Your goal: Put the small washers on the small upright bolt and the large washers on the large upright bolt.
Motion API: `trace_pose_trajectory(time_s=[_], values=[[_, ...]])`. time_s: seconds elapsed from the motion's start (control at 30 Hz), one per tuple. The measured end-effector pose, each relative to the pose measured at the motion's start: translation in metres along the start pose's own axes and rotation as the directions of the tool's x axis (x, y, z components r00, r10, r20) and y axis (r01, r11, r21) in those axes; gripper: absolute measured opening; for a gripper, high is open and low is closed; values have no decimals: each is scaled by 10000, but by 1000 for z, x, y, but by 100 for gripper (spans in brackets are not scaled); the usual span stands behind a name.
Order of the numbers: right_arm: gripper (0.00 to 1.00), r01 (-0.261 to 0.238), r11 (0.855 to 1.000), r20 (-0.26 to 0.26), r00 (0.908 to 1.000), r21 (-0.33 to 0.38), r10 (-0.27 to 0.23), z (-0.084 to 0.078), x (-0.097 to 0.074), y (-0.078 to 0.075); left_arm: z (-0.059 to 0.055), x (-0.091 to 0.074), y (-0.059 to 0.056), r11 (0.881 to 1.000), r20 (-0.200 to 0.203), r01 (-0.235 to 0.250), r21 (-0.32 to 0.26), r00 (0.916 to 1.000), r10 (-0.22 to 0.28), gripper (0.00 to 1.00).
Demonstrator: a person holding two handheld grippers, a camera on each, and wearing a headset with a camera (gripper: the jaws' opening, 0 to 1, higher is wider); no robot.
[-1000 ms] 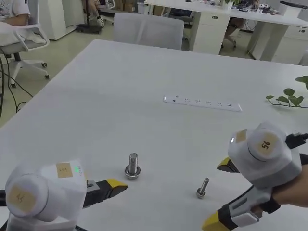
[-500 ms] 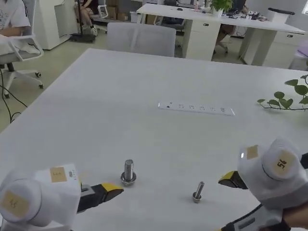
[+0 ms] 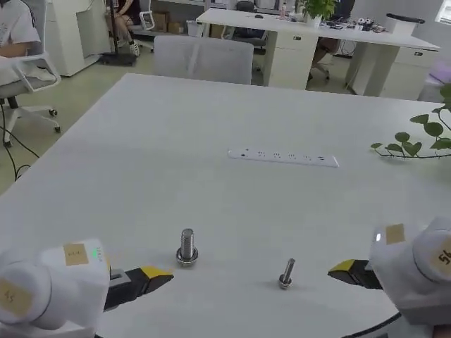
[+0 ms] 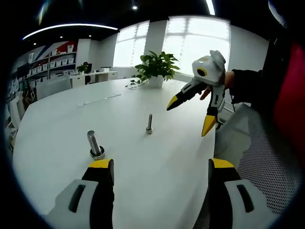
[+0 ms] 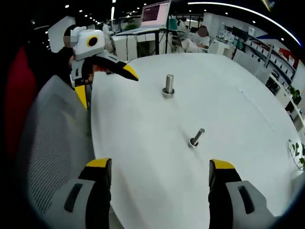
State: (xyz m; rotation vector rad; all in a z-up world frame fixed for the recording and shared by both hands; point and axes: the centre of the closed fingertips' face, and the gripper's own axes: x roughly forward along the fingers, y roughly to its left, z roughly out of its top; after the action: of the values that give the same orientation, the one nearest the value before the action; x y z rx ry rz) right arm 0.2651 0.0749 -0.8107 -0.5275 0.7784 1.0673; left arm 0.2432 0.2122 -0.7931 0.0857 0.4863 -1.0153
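The large bolt (image 3: 187, 248) stands upright on the white table (image 3: 211, 120), with a ring of washers round its foot. To its right the small bolt (image 3: 286, 273) stands slightly tilted, also with a washer at its base. My left gripper (image 3: 151, 276) is at the near left, open and holding nothing, and its tip points at the large bolt (image 4: 95, 145). My right gripper (image 3: 349, 271) is at the near right, open and holding nothing, beside the small bolt (image 5: 195, 137). From the left gripper view the right gripper (image 4: 187, 119) hovers past the small bolt (image 4: 149, 124). In the right gripper view the left gripper (image 5: 107, 88) hangs near the large bolt (image 5: 168, 85).
A white power strip (image 3: 282, 156) lies across the middle of the table. A leafy plant (image 3: 416, 141) reaches in at the right edge. A grey chair (image 3: 203, 60) stands at the far end. A person sits at the far left (image 3: 14, 28).
Both grippers have drawn back toward the near edge, the right one farther, to the right and down. The bolts have stayed put. The head camera has tilted slightly.
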Motion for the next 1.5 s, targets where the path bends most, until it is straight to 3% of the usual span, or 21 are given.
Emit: trace_pose_trajectory(time_s=[0.17,0.4,0.63,0.77,0.9,1.07,1.17,1.23,1.3,1.5], values=[[85,33,9996,699,9975,289,-53,4,-6,7,0,-3,-1,10000,45,-37,-21,10000,37,81],[87,-29,9961,1594,9871,881,-112,10,-10,13,-3,-8,-1,9998,127,-150,-127,9998,152,81],[87,-242,9942,2361,9717,1052,-14,6,-8,18,-8,-10,-3,9993,221,-176,-334,9996,183,84],[87,-230,9924,2530,9674,1207,-84,1,-5,15,-11,-10,-4,9991,130,-156,-386,9998,161,84],[90,-398,9951,3272,9449,903,81,9,-6,20,-11,-11,-3,9986,209,-180,-493,9996,191,85],[92,-365,9959,3160,9487,828,85,4,-2,21,-11,-11,-1,9974,311,-207,-693,9993,229,85],[96,-313,9956,3507,9365,879,-15,7,-5,19,-12,-11,-1,9970,313,-186,-753,9993,210,86],[96,-169,9962,3402,9403,859,-134,6,-4,16,-13,-11,-1,9967,278,-196,-782,9994,219,86],[96,-64,9967,3574,9337,813,-232,8,-4,14,-15,-10,-1,9961,270,-177,-869,9994,201,86],[96,39,9970,3528,9352,768,-308,6,-2,12,-17,-9,-2,9954,241,-174,-943,9995,198,86]])
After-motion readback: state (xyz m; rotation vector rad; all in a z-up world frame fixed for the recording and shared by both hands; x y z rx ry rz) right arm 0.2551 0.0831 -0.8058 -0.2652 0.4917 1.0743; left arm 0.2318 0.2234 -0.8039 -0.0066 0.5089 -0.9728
